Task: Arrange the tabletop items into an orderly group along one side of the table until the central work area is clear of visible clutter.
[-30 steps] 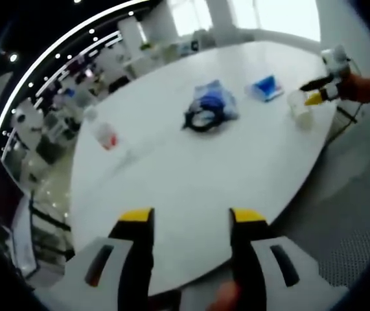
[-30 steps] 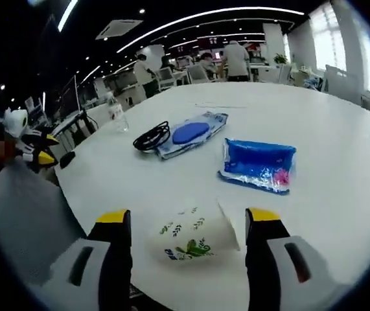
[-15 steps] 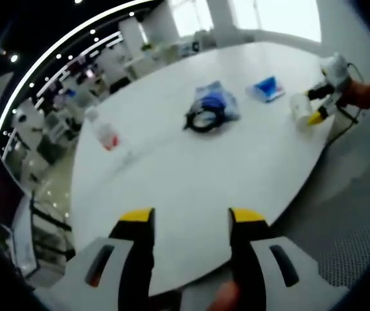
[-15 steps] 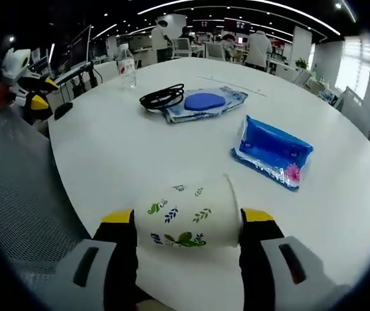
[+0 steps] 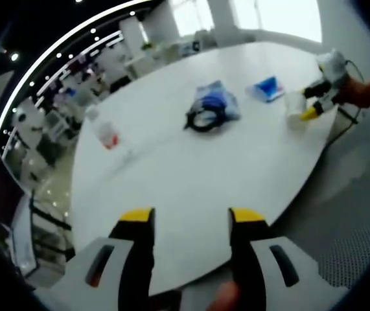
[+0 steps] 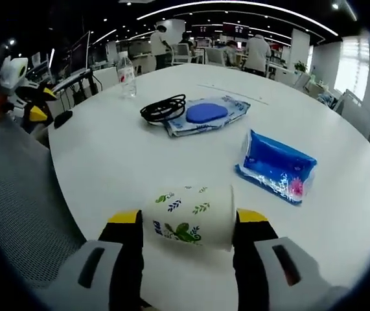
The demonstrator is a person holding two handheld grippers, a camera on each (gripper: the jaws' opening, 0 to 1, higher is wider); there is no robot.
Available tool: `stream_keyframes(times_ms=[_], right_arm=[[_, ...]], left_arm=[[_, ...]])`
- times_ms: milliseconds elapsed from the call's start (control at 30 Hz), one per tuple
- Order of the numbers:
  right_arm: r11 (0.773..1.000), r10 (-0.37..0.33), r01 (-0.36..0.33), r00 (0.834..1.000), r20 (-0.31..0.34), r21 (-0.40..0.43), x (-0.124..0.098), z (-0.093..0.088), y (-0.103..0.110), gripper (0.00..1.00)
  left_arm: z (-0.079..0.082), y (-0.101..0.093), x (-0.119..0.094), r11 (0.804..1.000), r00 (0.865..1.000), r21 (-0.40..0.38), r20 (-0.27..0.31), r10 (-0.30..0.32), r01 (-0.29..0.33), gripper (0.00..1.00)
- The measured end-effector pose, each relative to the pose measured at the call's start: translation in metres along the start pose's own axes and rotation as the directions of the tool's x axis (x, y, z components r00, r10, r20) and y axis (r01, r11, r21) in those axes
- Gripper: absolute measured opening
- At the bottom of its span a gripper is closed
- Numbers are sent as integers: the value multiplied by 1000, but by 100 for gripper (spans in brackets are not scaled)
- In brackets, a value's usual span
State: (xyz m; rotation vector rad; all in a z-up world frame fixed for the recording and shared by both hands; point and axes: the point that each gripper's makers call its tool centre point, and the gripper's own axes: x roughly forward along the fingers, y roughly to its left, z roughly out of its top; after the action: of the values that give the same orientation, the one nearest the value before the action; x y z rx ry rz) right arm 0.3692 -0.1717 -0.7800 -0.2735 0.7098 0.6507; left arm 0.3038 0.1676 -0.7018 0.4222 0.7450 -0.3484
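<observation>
The table (image 6: 107, 162) is white. The cup (image 6: 188, 217) is white with green and blue leaves. The pack (image 6: 277, 167) is blue, the cable (image 6: 162, 109) black, the jaws yellow-tipped.

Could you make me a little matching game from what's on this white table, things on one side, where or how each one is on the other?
Things:
1. paper cup
2. blue packet
3. black cable
4. water bottle

Places:
A. coiled beside the clear bag holding a blue disc
B. upright at the far table edge
C. on its side between the right gripper's jaws
D. flat, right of the cup

Pairs: 1-C, 2-D, 3-A, 4-B
</observation>
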Motion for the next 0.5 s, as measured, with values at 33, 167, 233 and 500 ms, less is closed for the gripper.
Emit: stream_keyframes(times_ms=[33,167,233,500], right_arm=[[1000,3,-3,1000,2,-3,1,2,2,53],[1000,15,-15,1000,10,-14,6,11,8,53],[1000,27,-27,1000,10,-15,8,14,11,53],[999,48,-48,998,38,-24,16,36,22,53]], left_arm=[[0,0,0,1000,1000,-2,0,-1,1,42],[0,1,0,1000,1000,-5,0,2,-2,42],[0,1,0,1000,1000,-5,0,4,-4,42],[0,2,0,1000,1000,-9,2,5,-5,42]])
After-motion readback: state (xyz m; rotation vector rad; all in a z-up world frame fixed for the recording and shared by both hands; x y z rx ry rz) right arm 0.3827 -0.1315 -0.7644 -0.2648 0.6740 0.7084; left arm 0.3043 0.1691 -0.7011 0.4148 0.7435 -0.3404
